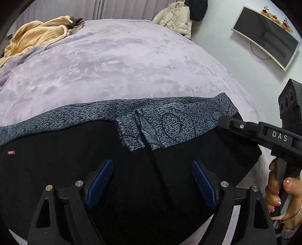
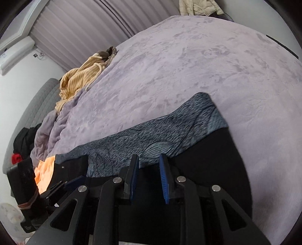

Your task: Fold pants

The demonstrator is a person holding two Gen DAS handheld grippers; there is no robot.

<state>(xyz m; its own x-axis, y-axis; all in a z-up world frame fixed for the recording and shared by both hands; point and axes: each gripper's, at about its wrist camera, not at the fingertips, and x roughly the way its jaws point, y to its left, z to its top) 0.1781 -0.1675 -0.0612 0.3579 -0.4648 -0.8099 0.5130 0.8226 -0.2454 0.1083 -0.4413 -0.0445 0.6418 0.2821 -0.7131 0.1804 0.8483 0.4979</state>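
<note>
Black pants (image 1: 75, 169) with a grey patterned waistband panel (image 1: 169, 120) lie flat on the lilac bed cover (image 1: 122, 62). My left gripper (image 1: 152, 165) hovers open over the black fabric, its blue pads wide apart, holding nothing. My right gripper (image 2: 149, 162) is over the same pants (image 2: 217, 162) near the grey panel (image 2: 160, 132), its jaws partly open with a narrow gap and nothing between them. In the left wrist view the right gripper (image 1: 222, 120) reaches in from the right, its tip at the pants' right edge.
A tan ribbed garment (image 1: 35, 35) lies bunched at the far left of the bed. A beige jacket (image 1: 175, 17) hangs beyond the bed. A monitor (image 1: 268, 37) is on the wall at right. Black and red clothes (image 2: 20, 143) lie by the grey headboard.
</note>
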